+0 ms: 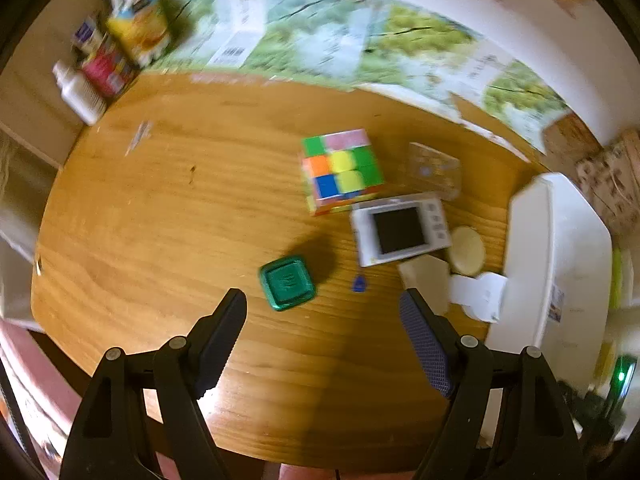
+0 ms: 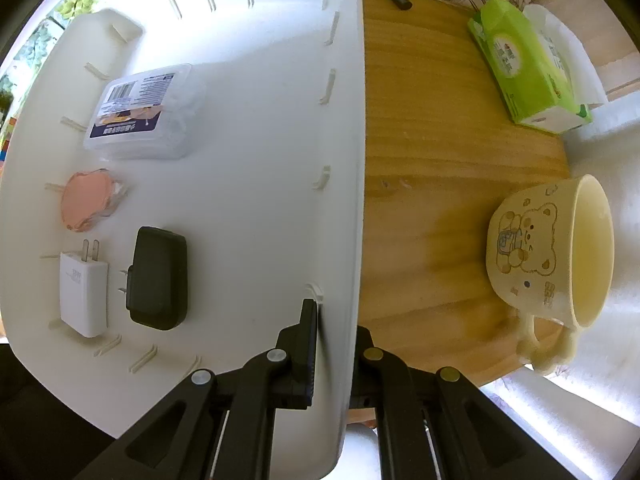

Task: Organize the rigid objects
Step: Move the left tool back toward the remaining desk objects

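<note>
My left gripper (image 1: 322, 306) hangs open above the wooden table (image 1: 160, 216), with a small green square box (image 1: 287, 283) just ahead between its fingers. Further on lie a colourful puzzle cube (image 1: 342, 170), a white device with a dark screen (image 1: 402, 230), a clear plastic case (image 1: 434, 170), a cream round lid (image 1: 467, 250) and a tiny blue piece (image 1: 359, 283). My right gripper (image 2: 336, 320) is shut on the rim of the white bin (image 2: 256, 128). Inside the bin lie a white charger (image 2: 84, 294), a black adapter (image 2: 158, 278), a pink round object (image 2: 86, 206) and a clear labelled box (image 2: 146, 110).
The white bin (image 1: 556, 264) sits at the table's right side in the left wrist view. Bottles and boxes (image 1: 116, 44) stand at the far left corner. Right of the bin, a bear-print cup (image 2: 552, 256) and a green tissue pack (image 2: 528, 64) rest on the table.
</note>
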`<state>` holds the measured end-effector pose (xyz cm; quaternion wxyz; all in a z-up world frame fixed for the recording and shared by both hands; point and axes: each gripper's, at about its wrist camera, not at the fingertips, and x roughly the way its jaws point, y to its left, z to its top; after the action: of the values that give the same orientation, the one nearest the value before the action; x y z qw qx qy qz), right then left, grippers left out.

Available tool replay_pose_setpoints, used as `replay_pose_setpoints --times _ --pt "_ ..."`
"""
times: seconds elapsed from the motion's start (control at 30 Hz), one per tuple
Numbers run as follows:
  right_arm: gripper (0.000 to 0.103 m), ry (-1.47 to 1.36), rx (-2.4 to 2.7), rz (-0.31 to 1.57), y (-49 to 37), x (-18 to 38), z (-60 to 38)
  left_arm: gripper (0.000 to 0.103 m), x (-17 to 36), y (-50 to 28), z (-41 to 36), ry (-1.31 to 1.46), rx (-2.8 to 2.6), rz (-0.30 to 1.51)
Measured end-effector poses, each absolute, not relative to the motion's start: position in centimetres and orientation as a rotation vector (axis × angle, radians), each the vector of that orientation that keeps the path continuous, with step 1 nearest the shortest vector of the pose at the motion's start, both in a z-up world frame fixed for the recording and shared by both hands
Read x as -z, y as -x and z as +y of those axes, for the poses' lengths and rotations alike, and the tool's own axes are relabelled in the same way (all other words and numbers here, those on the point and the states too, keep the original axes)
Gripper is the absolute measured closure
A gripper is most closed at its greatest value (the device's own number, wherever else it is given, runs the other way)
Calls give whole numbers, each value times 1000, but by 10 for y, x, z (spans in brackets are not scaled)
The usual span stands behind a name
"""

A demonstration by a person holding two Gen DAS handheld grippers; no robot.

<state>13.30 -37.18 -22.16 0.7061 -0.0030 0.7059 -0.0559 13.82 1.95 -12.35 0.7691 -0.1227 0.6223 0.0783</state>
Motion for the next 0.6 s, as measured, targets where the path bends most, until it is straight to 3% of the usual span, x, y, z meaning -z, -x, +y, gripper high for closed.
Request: replay_pose_setpoints --times 0.37,0.6 --pt "95 -19 139 1589 -131 234 -379 23 170 -150 48 430 -264 1496" --pt "95 -28 144 1592 -129 237 -383 38 189 -153 58 540 -270 1542"
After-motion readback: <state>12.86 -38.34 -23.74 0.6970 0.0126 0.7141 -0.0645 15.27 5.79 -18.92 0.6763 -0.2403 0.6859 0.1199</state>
